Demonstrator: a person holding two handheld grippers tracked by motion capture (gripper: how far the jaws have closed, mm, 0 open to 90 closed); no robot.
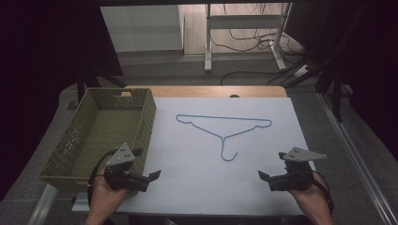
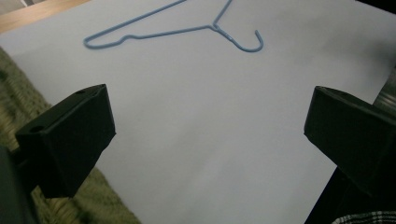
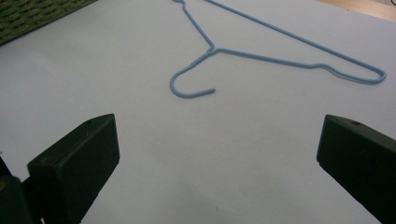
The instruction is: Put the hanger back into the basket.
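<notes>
High view, left gripper (image 1: 149, 163): held low at the near left of the tabletop (image 1: 187, 187), just beside the green wicker basket (image 1: 61, 154); jaws spread wide, nothing between them.
High view, right gripper (image 1: 272, 164): held at the near right, jaws spread wide, holding nothing.
High view, hanger: the blue wire hanger (image 1: 224, 125) lies flat mid-tabletop on the white sheet, hook toward the person, between the two grippers and well apart from both.
Left gripper view: jaws stand wide apart over bare white sheet; hanger (image 2: 177, 30) lies ahead, untouched; basket weave (image 2: 14, 98) at the left edge.
Right gripper view: jaws stand wide apart, empty; hanger (image 3: 275, 56) lies ahead, its hook end nearest, no contact.
</notes>
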